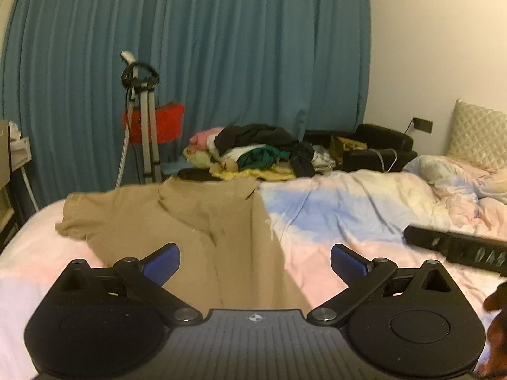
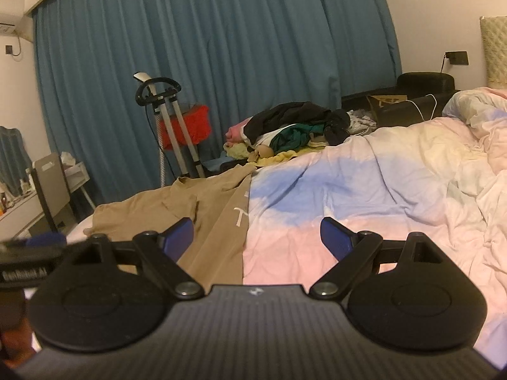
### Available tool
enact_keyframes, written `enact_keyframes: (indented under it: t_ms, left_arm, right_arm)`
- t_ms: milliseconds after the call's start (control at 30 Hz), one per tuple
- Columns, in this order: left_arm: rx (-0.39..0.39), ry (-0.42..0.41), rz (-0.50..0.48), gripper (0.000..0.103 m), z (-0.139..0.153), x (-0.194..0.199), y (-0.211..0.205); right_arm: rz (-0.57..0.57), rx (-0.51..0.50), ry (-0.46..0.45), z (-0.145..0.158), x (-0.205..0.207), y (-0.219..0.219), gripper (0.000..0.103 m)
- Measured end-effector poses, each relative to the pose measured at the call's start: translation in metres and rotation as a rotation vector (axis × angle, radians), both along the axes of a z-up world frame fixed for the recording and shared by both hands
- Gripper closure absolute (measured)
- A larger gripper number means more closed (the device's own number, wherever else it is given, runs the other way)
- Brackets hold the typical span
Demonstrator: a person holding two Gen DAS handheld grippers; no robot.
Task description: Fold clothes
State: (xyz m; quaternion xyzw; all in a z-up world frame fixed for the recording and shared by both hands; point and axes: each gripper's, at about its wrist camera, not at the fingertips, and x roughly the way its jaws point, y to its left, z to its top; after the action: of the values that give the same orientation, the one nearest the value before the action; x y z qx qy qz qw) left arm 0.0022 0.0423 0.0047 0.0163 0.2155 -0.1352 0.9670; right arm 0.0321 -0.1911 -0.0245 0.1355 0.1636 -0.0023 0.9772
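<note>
Both grippers (image 1: 255, 261) agape above garment (image 1: 196, 221)

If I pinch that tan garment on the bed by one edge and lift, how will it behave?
The tan garment lies flat with soft creases, so it will probably droop and fold on itself. It looks thin, likely light. Spread on the wrinkled bedsheet, it may drag rather than slide.

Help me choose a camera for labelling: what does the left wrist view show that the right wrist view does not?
Only the left wrist view: the whole left sleeve of the tan garment. Only the right wrist view: a white mark near the garment's edge, and a wall air conditioner. Both: open jaws, the blue curtain, the clothes pile and the pastel duvet.
</note>
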Motion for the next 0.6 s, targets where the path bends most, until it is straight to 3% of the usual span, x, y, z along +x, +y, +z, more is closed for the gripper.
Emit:
enact_keyframes:
  t_ms: [233,400,600]
  left_arm:
    - [0.019,0.023,-0.033,0.001,-0.015,-0.001,0.026]
    - [-0.050,0.039,0.006,0.001,-0.010,0.000,0.050]
    - [-0.089,0.006,0.040,0.001,-0.001,-0.008,0.082]
  right_arm:
    - [0.002,-0.034,-0.016,-0.004,0.002,0.008,0.015]
    - [0.000,-0.054,-0.008,-0.007,0.004,0.014,0.015]
    - [0.090,-0.090,0.078,-0.007,0.053,0.043,0.015]
